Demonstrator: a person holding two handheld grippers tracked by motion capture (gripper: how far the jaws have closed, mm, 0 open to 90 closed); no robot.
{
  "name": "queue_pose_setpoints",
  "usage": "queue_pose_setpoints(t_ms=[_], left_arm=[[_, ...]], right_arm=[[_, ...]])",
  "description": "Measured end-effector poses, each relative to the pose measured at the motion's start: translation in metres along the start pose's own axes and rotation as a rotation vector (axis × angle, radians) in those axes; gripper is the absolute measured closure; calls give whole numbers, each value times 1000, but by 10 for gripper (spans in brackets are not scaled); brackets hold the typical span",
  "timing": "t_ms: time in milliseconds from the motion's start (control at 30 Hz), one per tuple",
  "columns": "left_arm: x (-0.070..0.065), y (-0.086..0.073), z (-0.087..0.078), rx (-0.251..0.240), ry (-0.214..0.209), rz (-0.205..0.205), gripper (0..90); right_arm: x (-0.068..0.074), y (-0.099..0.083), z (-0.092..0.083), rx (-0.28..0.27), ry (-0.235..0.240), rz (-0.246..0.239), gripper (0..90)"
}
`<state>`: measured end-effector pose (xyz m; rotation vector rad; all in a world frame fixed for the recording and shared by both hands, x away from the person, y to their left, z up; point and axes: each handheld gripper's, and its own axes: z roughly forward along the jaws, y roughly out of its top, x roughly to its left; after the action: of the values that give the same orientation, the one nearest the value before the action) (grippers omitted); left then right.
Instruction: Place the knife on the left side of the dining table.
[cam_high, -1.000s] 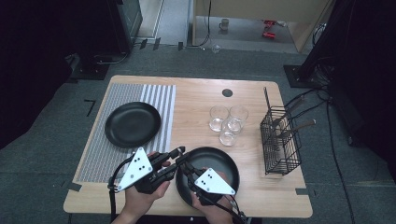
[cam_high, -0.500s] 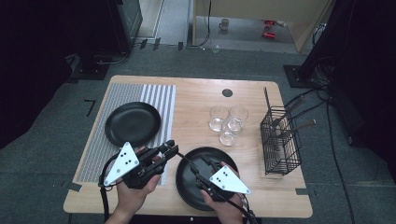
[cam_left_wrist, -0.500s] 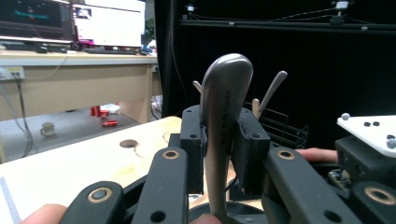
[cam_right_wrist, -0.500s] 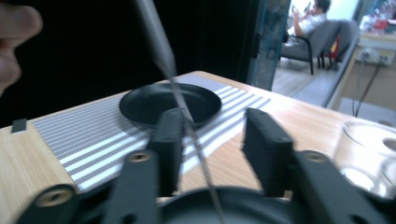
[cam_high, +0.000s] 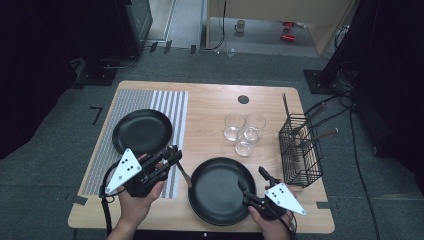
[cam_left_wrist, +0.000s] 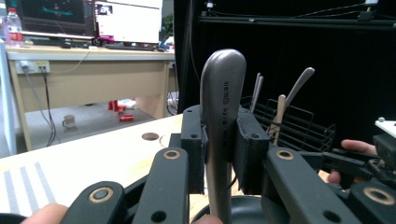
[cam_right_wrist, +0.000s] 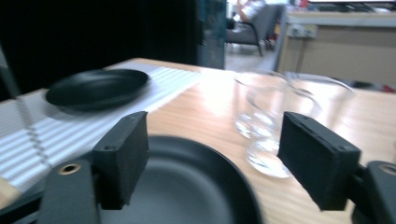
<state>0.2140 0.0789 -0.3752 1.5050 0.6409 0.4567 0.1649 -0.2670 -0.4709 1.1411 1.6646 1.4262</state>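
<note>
My left gripper (cam_high: 172, 157) is shut on a metal utensil handle (cam_left_wrist: 222, 98), which stands up between its jaws in the left gripper view. From above, the utensil (cam_high: 183, 175) slants from those jaws toward the near black plate (cam_high: 217, 192). My right gripper (cam_high: 251, 178) is open over that plate's right edge, with nothing between its pads (cam_right_wrist: 122, 151). The near plate's rim (cam_right_wrist: 187, 186) lies just below them. A second black plate (cam_high: 142, 131) rests on the striped mat (cam_high: 170, 102) at the left.
Three clear glasses (cam_high: 244, 132) stand bunched behind the near plate, close ahead of the right gripper (cam_right_wrist: 219, 158). A black wire basket (cam_high: 300, 150) holding several utensils (cam_left_wrist: 280, 109) sits at the table's right edge.
The right gripper has slid right, from the near plate's middle to its right edge. The left gripper has drawn back to the left with the utensil.
</note>
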Motion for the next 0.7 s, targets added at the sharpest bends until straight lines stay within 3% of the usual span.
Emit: queue_pose_setpoints(t_ms=[100,267,400,567,700], left_arm=[[4,-1,-1,4,17,0,777],[10,-3,-3,5,43,0,778],[16,-4,-4,5,57,-6,778],[22,-8,-7,13,75,-9,779],[27,-10,-8,15,87,-12,780]], right_arm=[[-15,-11,-8,24,-50,-1,221],[-33,-29,-17,77,-93,-14,187],[-47,-41,-21,124,-124,17,164],[-61,-49,-20,198,-70,65,143],[-65,-49,-22,250,-79,29,145]])
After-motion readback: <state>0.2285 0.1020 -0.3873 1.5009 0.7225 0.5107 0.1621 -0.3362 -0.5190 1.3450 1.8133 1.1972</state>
